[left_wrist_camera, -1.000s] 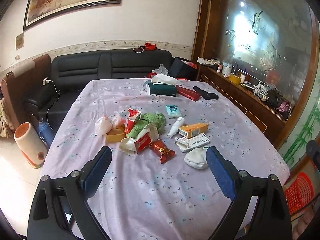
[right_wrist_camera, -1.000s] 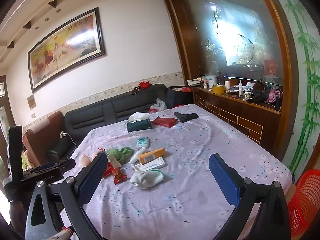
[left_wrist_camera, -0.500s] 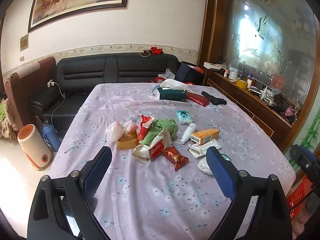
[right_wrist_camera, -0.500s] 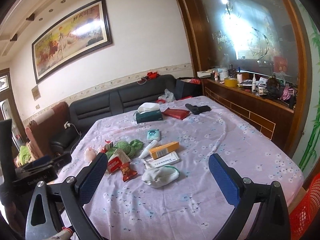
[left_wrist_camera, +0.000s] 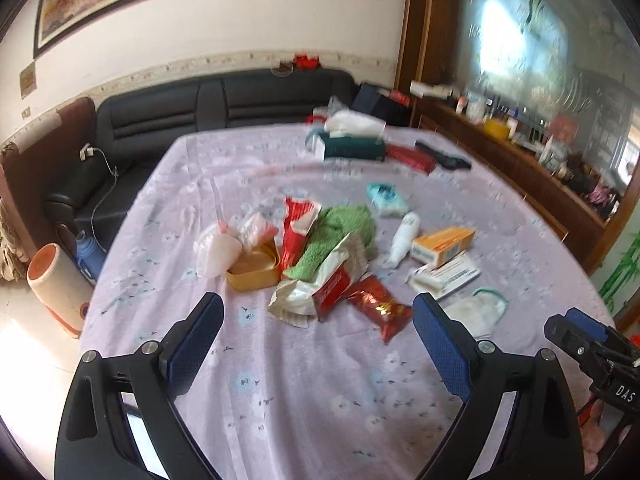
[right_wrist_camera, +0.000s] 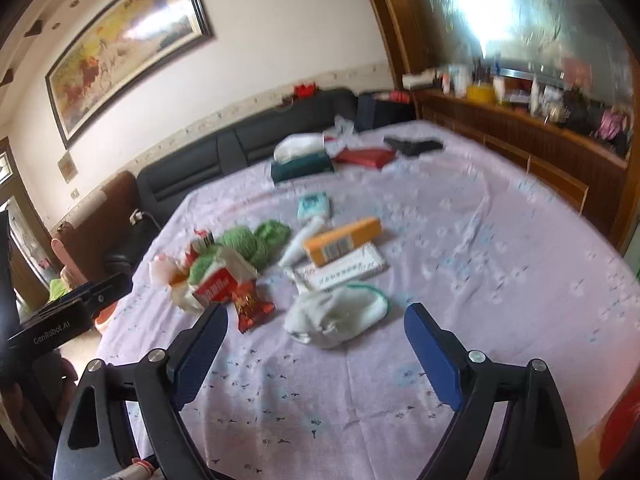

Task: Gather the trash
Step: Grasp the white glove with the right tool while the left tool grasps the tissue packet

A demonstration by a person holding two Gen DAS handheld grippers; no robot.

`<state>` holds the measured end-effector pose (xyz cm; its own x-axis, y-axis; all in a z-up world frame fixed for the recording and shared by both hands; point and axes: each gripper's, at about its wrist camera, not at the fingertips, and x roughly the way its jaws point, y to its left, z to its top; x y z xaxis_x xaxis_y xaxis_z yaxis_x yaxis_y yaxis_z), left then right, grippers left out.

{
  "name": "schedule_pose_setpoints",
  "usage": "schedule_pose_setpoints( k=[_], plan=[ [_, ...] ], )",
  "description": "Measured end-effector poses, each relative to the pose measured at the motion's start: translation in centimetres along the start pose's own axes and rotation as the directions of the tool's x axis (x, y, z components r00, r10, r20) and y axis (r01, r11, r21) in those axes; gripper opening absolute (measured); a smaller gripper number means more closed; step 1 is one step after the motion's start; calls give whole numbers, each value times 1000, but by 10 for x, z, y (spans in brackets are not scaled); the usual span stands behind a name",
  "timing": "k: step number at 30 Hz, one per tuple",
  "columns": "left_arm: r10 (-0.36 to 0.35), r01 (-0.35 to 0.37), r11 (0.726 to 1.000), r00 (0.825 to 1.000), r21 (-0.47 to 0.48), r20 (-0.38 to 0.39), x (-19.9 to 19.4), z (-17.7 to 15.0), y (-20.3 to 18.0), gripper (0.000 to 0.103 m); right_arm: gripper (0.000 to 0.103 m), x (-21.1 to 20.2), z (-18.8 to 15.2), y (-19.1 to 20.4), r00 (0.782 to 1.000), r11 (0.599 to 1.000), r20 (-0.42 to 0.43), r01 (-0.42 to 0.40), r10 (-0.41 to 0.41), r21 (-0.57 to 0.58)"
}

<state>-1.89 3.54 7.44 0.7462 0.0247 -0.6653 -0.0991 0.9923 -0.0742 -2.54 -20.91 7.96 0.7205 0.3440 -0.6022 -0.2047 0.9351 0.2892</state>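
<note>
Mostly crinkly foil wrappers (left_wrist_camera: 378,311), soft green cloth (left_wrist_camera: 336,236), cardboard box (right_wrist_camera: 342,240).

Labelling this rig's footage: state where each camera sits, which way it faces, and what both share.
Left wrist: on the left gripper, angled down over the table at the red snack packet; the right gripper shows at the right edge.
Right wrist: on the right gripper, angled down at the white mask; the left gripper shows at the left edge.
Shared: orange box, sofa.
</note>
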Motion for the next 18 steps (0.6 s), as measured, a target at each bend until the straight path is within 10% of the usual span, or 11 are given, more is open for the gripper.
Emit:
schedule_pose_setpoints(
  k=[13,18],
  plan=[
    [-27,7,997,969,-79,-247,114,13,25,93,86,97,-6,-12,974,998,-222,-26,37,53],
    [16,-40,997,948,-69,-317,132,7,20,55,53,114,-8,-20,965,996,-257,-27,49,87]
  ],
)
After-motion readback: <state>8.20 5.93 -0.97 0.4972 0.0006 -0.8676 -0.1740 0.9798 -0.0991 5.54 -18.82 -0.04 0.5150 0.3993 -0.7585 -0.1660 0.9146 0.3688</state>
